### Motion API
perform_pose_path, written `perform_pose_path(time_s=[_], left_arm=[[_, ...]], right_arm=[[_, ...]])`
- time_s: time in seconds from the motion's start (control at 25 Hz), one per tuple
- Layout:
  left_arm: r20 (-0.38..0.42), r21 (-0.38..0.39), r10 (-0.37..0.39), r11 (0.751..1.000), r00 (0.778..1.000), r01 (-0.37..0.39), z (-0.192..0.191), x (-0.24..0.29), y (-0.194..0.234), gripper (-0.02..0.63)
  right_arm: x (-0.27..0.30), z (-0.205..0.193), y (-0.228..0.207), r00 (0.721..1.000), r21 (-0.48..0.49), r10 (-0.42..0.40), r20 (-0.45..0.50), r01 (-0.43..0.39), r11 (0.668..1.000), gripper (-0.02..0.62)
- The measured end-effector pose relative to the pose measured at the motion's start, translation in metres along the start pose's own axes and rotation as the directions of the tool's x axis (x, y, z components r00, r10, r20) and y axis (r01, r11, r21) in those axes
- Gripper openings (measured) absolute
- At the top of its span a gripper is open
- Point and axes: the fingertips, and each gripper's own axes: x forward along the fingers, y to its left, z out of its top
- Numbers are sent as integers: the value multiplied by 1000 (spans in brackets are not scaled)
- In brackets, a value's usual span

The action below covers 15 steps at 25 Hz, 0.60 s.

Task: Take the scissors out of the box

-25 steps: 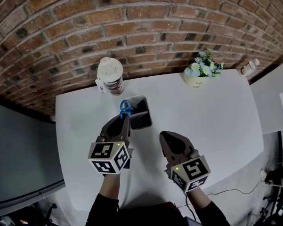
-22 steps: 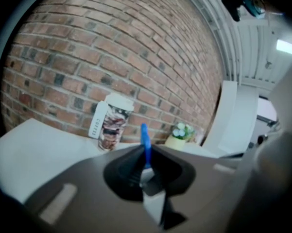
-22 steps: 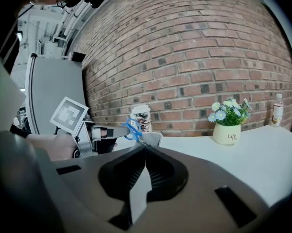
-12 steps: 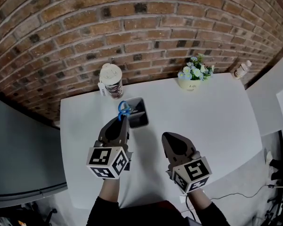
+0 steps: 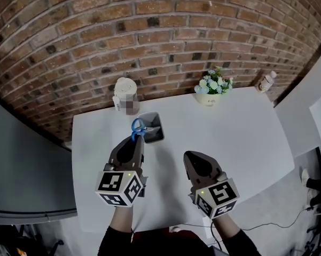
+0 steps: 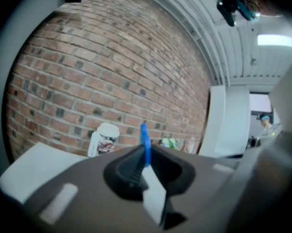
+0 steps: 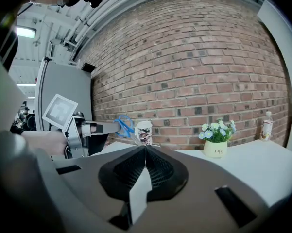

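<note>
My left gripper [image 5: 136,138] is shut on a pair of scissors [image 5: 138,126] with blue handles. It holds them in the air over the near left edge of the small grey box [image 5: 154,127] on the white table [image 5: 240,127]. In the left gripper view the blue handle [image 6: 145,141] stands edge-on between the closed jaws. The right gripper view shows the scissors [image 7: 122,125] sticking out of the left gripper [image 7: 107,127], well above the table. My right gripper [image 5: 189,156] hovers to the right of the box, shut and holding nothing.
A lidded cup [image 5: 125,95] stands behind the box by the brick wall. A pot of flowers [image 5: 210,87] and a small bottle [image 5: 265,81] stand at the back right. The table's near edge lies just under my hands.
Both grippers have risen. The left one has lifted the scissors up from the box; the right one stays shut and empty.
</note>
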Motion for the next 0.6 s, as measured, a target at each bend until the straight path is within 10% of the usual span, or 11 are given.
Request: perform_pose_path(time_s=[0.6], left_arm=[[39, 32, -13, 999, 999, 11, 4, -55, -39, 29]], right_arm=[[-60, 8, 10, 998, -18, -29, 65, 30, 999, 9]])
